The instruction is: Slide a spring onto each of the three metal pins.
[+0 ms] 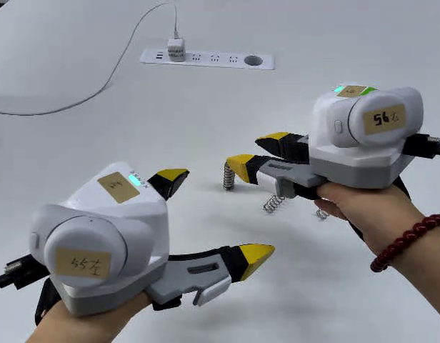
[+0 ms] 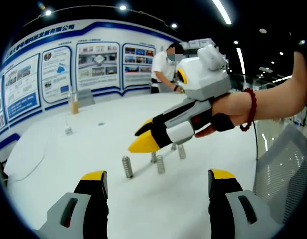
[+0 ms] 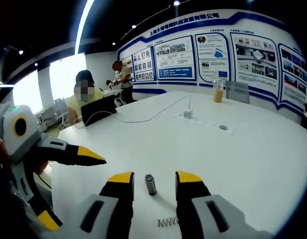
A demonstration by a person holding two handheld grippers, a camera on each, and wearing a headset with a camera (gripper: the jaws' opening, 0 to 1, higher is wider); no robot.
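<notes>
Left gripper point(image 1: 213, 218), jaws spread and empty, hangs nearest the lens above the white worktop point(image 1: 170, 107). Past it a loose spring point(image 1: 273, 204) lies flat under the right gripper point(image 1: 252, 153) — also open, holding nothing — whose tips point at an upright, seemingly sprung pin point(image 1: 228, 175) just ahead. The right hand looks the nearer for the pickup: its own view puts the spring crosswise behind its tips, the pin straight ahead between them. The left gripper view adds a row of pins point(image 2: 160, 163) — too small to tell which are bare.
</notes>
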